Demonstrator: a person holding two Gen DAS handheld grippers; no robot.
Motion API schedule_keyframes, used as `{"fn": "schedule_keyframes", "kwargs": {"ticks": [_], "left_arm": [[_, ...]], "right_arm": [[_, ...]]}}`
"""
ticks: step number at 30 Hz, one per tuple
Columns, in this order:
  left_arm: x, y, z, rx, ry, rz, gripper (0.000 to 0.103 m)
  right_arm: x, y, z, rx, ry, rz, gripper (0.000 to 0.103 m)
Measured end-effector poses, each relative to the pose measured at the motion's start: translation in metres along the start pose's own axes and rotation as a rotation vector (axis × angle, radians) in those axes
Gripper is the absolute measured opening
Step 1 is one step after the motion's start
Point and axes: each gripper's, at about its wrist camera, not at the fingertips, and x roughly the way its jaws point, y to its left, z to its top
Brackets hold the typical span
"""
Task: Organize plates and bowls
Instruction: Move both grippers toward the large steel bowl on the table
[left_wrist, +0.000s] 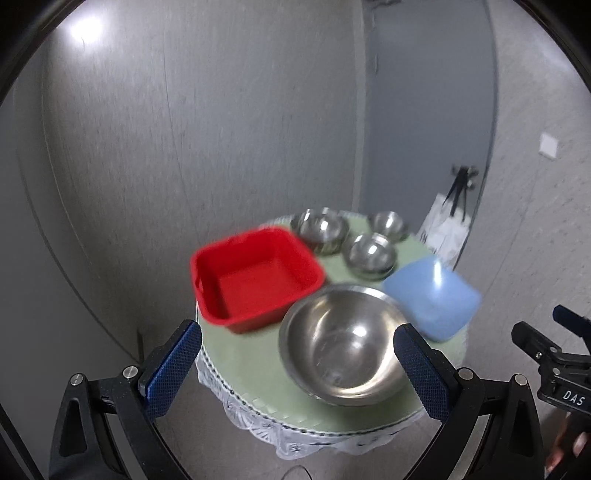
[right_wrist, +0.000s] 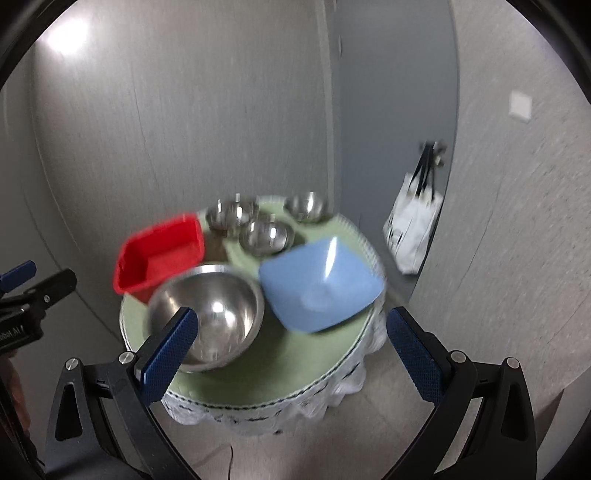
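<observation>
Altogether we count six vessels on the round desk (left_wrist: 251, 373): four steel bowls, one red square tub (left_wrist: 255, 277) at nine o'clock, one blue square bowl (right_wrist: 319, 284) at three. The largest steel bowl (left_wrist: 345, 343) sits at six. Our left gripper (left_wrist: 297, 363) and right gripper (right_wrist: 291, 350) hover with jaws released, empty.

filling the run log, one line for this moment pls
left tool open | right tool open | both above table | large steel bowl untouched
</observation>
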Motion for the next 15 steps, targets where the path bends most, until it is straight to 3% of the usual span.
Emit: {"fn": "schedule_keyframes", "kwargs": {"ticks": [5, 10, 15], "left_arm": [[0.079, 0.011, 0.001, -0.036, 0.138, -0.025, 0.102], [0.143, 0.014, 0.007, -0.060, 0.222, -0.037, 0.102], [0.203, 0.020, 0.012, -0.085, 0.293, -0.016, 0.095]], "right_arm": [[0.067, 0.009, -0.012, 0.019, 0.136, 0.049, 0.103], [0.121, 0.014, -0.022, 0.033, 0.237, 0.100, 0.102], [0.170, 0.018, -0.033, 0.047, 0.349, 0.168, 0.080]]}}
